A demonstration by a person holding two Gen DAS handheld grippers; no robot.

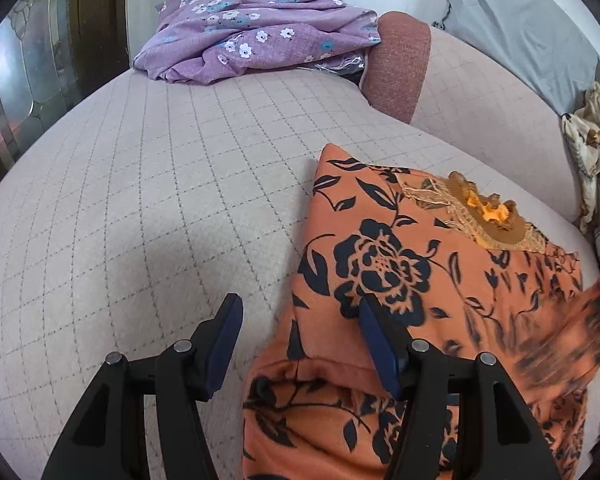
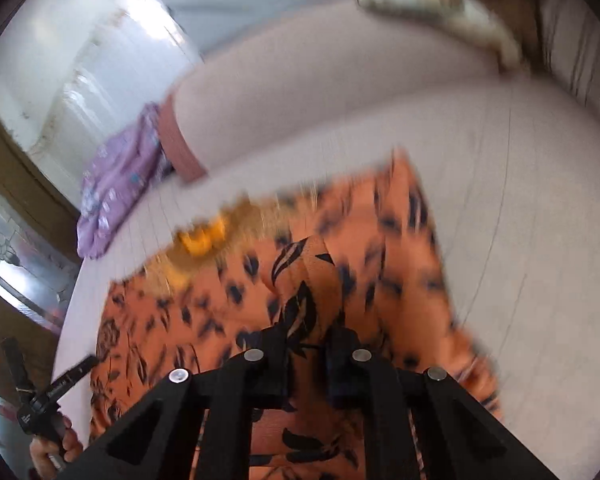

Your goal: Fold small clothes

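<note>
- The right gripper (image 2: 307, 354) pinched a raised fold of the orange floral garment (image 1: 384, 264); the left gripper (image 1: 300, 320) hung spread, holding nothing
- The garment lay on the bed (image 1: 140, 184), seemingly mid-fold
- Farther off, a purple floral garment (image 1: 256, 28) sat crumpled, apparently still unfolded

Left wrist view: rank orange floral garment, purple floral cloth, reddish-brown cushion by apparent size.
1. Orange floral garment: takes the most frame, but it lies nearest the camera, which inflates it.
2. Purple floral cloth: farther back, true size unsure.
3. Reddish-brown cushion: smallest, partly hidden by the cloth.
</note>
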